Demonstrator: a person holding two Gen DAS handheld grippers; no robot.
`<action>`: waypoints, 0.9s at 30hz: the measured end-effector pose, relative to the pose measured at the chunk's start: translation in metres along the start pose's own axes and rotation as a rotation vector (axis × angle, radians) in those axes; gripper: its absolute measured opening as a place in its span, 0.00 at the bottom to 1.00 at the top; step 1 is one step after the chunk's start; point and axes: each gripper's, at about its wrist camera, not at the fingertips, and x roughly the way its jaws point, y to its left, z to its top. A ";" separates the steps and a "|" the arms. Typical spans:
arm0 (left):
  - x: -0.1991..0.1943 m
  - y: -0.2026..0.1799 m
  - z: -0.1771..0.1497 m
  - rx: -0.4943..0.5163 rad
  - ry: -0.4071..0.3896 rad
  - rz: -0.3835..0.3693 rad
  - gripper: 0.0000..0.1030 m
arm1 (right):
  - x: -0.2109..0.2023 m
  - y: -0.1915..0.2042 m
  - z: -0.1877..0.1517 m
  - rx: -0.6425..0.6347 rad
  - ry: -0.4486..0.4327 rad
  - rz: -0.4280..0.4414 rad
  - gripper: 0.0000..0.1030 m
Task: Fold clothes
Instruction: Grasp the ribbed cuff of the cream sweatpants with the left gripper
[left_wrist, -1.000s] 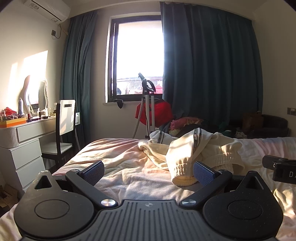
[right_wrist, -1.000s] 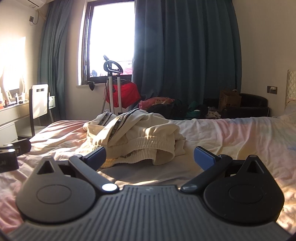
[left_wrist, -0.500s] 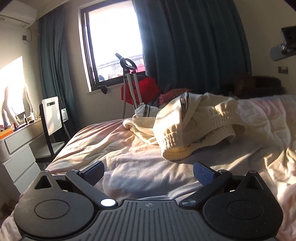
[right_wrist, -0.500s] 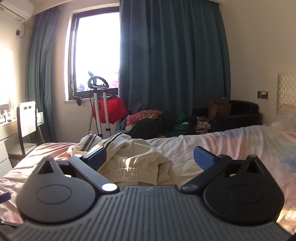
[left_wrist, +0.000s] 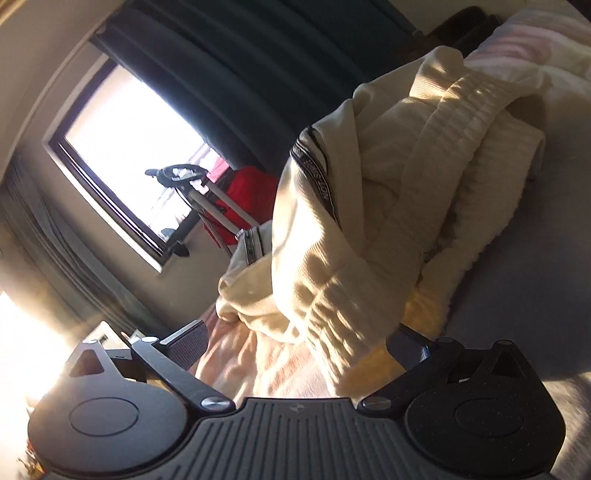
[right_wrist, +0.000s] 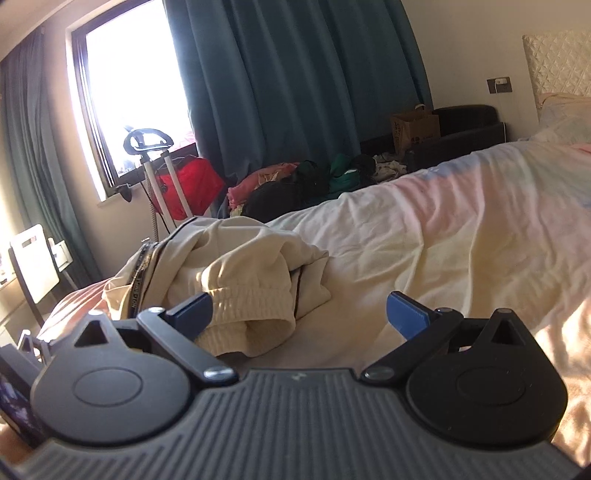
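Pants (left_wrist: 369, 221) lay bunched on bed (right_wrist: 443, 240). Left gripper (left_wrist: 295, 341) wide at cuff, right gripper (right_wrist: 299, 310) wide, empty. Best pinch one layer only, then spread flat.

Low sun through my window (right_wrist: 136, 96) blows it out white, glare washes the left edge, long shadows streak the bedsheet (right_wrist: 443, 236); fisheye bends the edges.

Cream garment (right_wrist: 236, 273) lies crumpled on the bed (right_wrist: 443, 229).
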 end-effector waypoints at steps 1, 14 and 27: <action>0.007 -0.002 0.004 0.009 -0.029 0.028 1.00 | 0.006 -0.004 -0.003 0.018 0.013 0.001 0.99; 0.008 0.068 0.110 -0.340 -0.119 0.160 0.22 | 0.034 -0.004 -0.027 0.092 0.083 0.055 0.62; -0.120 0.151 0.101 -0.571 -0.138 0.018 0.09 | 0.001 0.026 -0.037 0.048 0.092 0.164 0.56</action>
